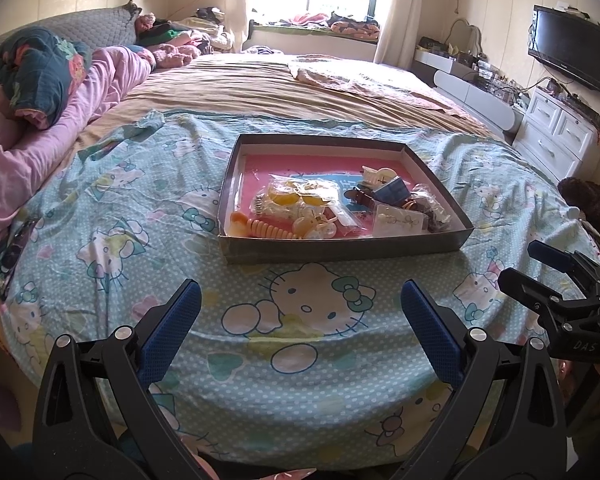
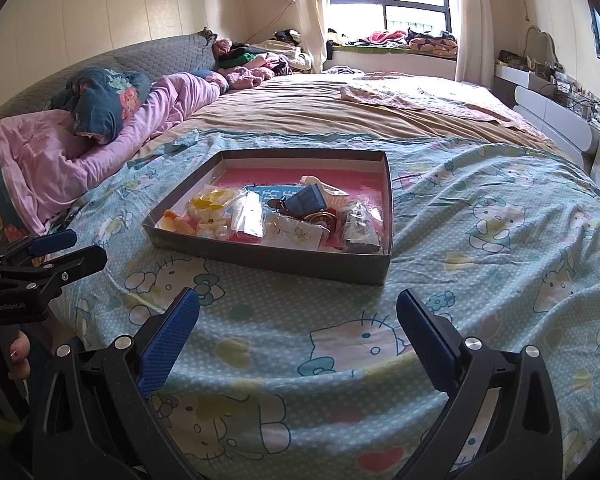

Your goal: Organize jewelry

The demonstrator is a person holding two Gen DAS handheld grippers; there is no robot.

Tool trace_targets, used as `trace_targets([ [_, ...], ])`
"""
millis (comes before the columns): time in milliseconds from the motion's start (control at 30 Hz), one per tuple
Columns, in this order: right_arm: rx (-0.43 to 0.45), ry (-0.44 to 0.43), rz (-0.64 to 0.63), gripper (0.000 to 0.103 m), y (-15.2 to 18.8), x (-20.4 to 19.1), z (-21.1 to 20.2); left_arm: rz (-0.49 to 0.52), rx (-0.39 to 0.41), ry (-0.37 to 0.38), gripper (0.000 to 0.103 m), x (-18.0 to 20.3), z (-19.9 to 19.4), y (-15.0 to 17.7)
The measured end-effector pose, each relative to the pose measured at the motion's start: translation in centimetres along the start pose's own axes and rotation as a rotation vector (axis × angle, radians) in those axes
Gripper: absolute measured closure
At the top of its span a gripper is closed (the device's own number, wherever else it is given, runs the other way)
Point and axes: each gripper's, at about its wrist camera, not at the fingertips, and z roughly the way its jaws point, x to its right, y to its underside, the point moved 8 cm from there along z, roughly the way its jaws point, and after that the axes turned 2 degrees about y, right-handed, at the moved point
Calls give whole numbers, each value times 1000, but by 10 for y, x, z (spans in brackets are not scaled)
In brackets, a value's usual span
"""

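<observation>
My left tongs (image 1: 300, 312) and right tongs (image 2: 298, 320) hang wide open and empty, near the jewelry box (image 2: 268, 258).

Shallow grey box (image 1: 340, 248) on bedspread (image 1: 140, 240), bagged jewelry (image 1: 300, 208) heaped inside

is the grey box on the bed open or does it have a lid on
Open. The shallow grey cardboard box has no lid: its pink floor and the bagged jewellery pieces inside show from above in both views.
</observation>
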Motion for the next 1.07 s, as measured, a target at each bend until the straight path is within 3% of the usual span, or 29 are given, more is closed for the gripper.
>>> trace_targets([
  [500, -6, 34, 15, 5, -5, 15, 7, -40, -54, 8, 9, -8, 13, 7],
  [733, -18, 78, 98, 5, -13, 55, 21, -121, -80, -68, 9, -43, 24, 4],
  [867, -24, 182, 189, 5, -24, 119, 39, -210, -118, -203, 9, -103, 49, -6],
  [1033, -78, 436, 233, 5, -33, 227, 74, -271, -157, -399, 9, -190, 93, -28],
  [1067, -87, 452, 241, 5, -32, 242, 79, -279, -168, -427, 9, -205, 102, -32],
])
